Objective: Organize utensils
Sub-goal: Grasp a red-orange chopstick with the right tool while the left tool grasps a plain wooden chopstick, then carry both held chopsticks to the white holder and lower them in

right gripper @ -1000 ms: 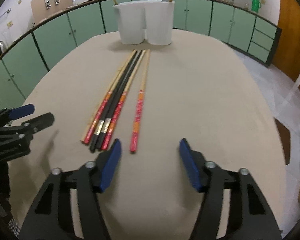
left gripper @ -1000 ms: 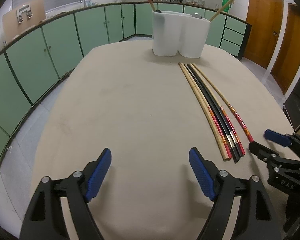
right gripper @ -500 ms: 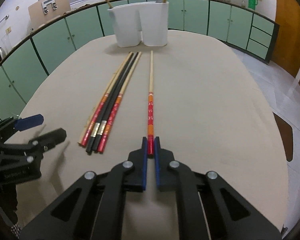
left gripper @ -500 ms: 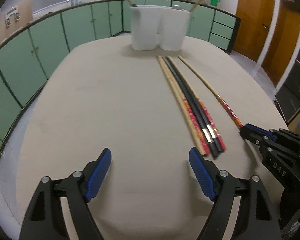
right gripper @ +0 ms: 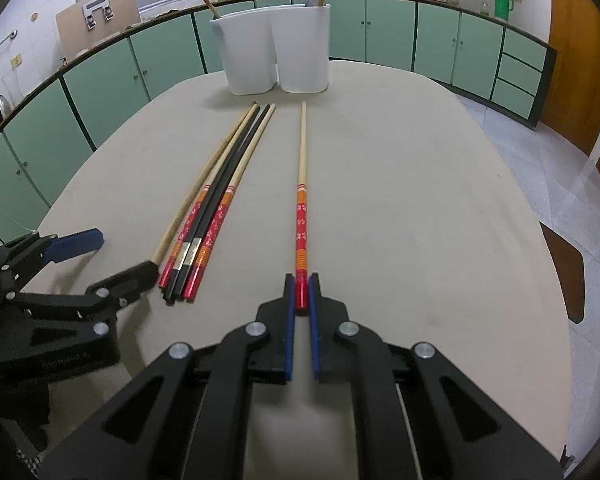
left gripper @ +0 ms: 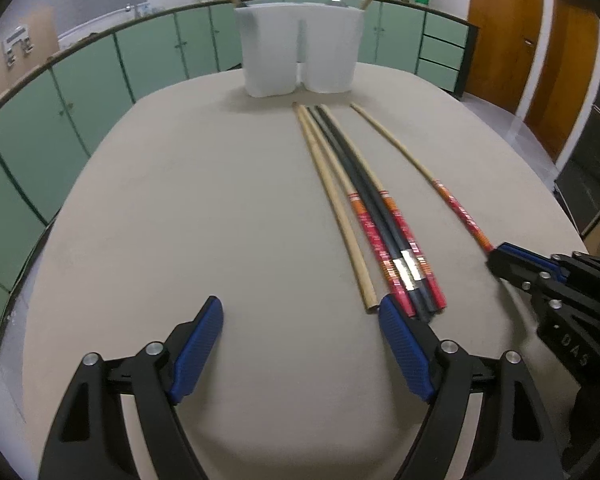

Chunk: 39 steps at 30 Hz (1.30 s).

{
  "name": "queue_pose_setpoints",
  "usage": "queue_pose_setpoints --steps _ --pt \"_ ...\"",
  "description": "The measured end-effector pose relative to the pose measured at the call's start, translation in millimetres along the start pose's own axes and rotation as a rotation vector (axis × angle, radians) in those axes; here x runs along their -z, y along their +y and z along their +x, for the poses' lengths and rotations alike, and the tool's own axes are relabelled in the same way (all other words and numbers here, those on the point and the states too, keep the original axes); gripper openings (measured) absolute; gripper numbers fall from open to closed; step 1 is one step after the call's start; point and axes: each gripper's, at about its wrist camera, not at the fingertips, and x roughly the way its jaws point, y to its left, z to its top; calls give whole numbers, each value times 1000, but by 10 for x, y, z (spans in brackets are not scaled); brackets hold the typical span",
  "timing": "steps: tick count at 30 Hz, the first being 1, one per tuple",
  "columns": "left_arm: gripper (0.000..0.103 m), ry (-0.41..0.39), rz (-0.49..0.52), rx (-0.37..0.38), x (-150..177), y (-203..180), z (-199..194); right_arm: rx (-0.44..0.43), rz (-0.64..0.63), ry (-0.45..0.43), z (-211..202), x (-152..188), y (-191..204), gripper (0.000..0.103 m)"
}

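One chopstick (right gripper: 301,216) clamped in right tool (right gripper: 301,296).

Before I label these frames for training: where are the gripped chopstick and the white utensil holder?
gripped chopstick (right gripper: 301,216), right wrist view, red patterned band.
white utensil holder (right gripper: 276,52), right wrist view, front wall.

Bare table (left gripper: 204,184) left; chopstick bundle (left gripper: 374,220), white holder (left gripper: 300,48) obstruct right, far end.

Glossy lacquered chopsticks (right gripper: 204,216), matt table (right gripper: 400,208)
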Motion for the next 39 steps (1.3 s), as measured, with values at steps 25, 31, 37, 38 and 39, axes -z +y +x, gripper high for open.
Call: queue_pose_setpoints --steps 25,31,37,38,39 --pt "8 -38 19 46 -21 -126 -18 -26 13 -2 -7 -7 -43 5" --pt "7 -78 -1 48 -84 -38 -181 -34 6 -17 -105 -62 -54 5" --pt "7 -153 -11 38 -222 33 -506 -45 0 -72 -358 -198 -79 5" --pt "7 -164 -15 40 -247 48 -552 -45 0 -81 -400 -220 -84 5" --pt "7 -179 -20 42 -284 64 -618 -47 0 -91 -449 -245 -90 5"
